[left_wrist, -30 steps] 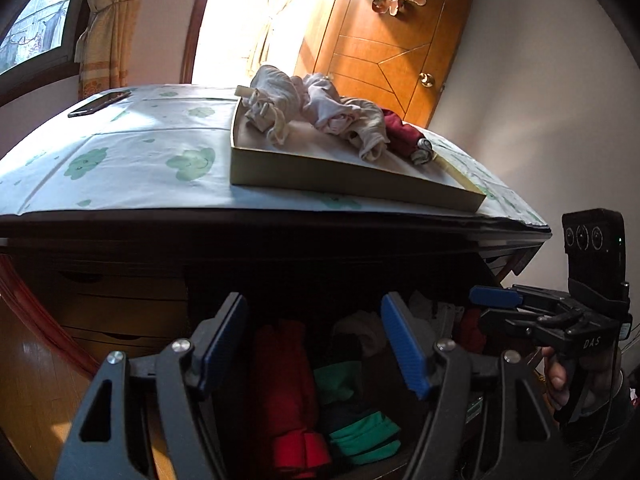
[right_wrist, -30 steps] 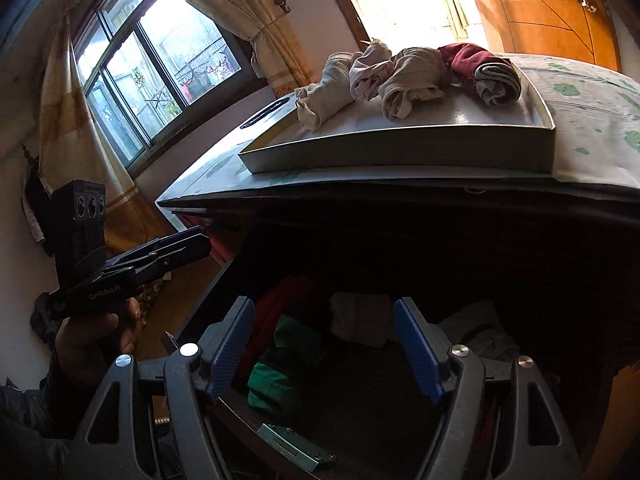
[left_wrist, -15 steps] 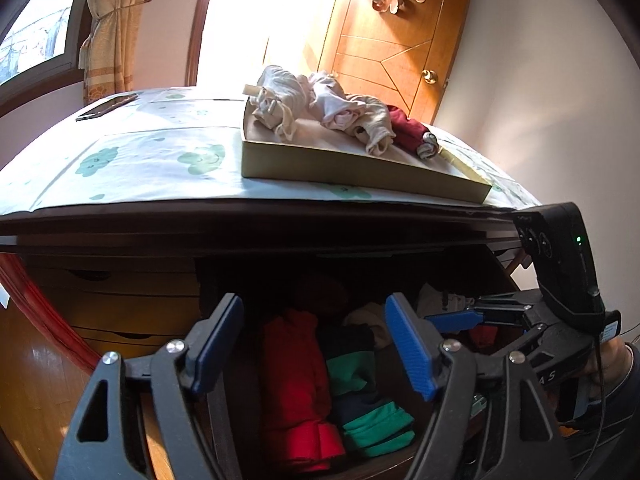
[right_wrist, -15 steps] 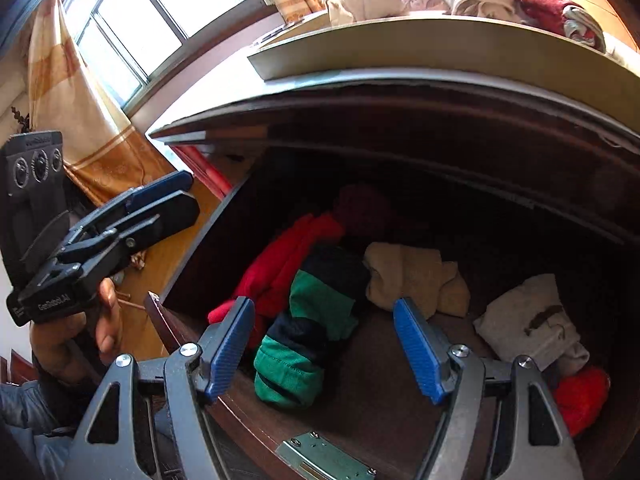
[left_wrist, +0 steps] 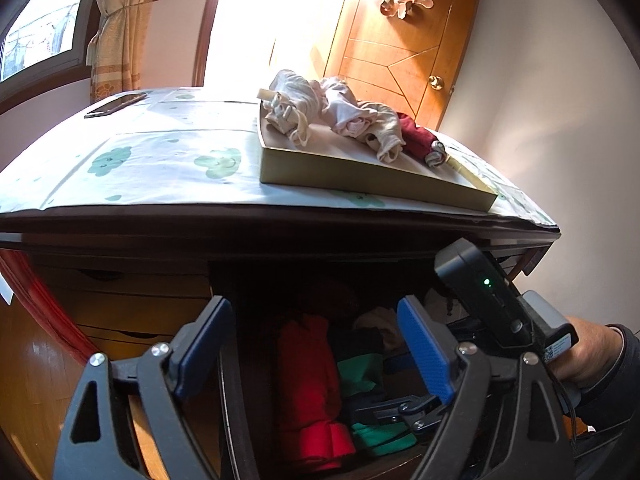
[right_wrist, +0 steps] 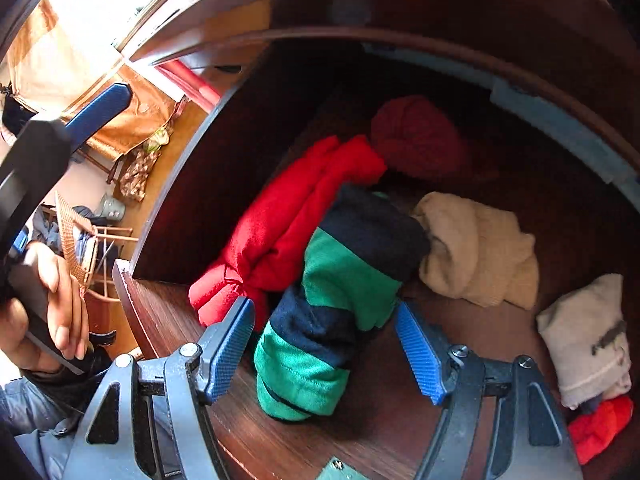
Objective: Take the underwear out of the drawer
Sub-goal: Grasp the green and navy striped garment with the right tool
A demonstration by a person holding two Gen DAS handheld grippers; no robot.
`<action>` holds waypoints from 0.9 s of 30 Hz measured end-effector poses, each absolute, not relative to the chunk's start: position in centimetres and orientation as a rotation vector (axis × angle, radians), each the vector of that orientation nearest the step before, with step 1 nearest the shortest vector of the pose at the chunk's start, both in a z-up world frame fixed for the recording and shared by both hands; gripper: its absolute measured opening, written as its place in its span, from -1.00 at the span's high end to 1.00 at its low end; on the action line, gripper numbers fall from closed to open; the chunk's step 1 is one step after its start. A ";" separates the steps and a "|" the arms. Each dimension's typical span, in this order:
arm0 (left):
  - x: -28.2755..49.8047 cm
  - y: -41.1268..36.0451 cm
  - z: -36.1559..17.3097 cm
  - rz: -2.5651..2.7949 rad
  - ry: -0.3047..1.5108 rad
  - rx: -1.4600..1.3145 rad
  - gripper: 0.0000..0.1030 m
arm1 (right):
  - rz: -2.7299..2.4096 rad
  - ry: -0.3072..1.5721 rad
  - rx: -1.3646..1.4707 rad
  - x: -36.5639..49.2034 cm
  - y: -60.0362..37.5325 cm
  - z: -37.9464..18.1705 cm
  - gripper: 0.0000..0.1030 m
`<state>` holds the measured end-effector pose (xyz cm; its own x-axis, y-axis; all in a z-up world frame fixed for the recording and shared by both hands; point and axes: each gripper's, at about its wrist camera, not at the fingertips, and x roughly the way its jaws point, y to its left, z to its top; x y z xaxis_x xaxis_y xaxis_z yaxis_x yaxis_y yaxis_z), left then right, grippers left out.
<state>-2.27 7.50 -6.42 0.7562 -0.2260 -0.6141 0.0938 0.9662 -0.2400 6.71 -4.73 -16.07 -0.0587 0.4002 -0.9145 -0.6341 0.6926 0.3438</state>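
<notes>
The right gripper (right_wrist: 324,346) is down inside the open drawer (right_wrist: 168,312), its blue-padded jaws spread wide and holding nothing; the green-and-navy striped roll of underwear (right_wrist: 340,300) lies on the drawer floor between the two pads, touching neither as far as the right wrist view shows; pressed against that roll's left side is a bright red folded piece (right_wrist: 288,220), and behind the red piece sits a dark red ball of cloth (right_wrist: 416,136) toward the back of the drawer; a beige bundle (right_wrist: 480,248) lies just to the right of the striped roll, a grey-beige piece (right_wrist: 588,340) lies farther right near the drawer's front, and a small red piece (right_wrist: 600,424) touches its lower edge; the left gripper (left_wrist: 316,344) hangs outside the drawer front, its jaws likewise wide apart and empty, looking over the red and green pieces below; on the dresser top, covered by a white cloth with green prints (left_wrist: 160,160), stands a shallow tray (left_wrist: 360,176) holding a row of pale and dark red garments (left_wrist: 344,116); a dark phone (left_wrist: 116,105) lies near the far left corner of that top; a wooden door (left_wrist: 400,52) stands behind.
</notes>
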 end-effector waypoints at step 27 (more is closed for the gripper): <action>-0.8 3.3 -8.7 -0.271 0.850 -0.093 -0.69 | 0.890 1.356 -0.457 7.1 -9.3 -14.8 0.44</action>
<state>-0.81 3.31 -8.71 0.6277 -0.2730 -0.7290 0.1993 0.9616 -0.1885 7.12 -9.31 -14.78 -0.0317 0.2818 -0.9589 -0.7676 0.6076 0.2039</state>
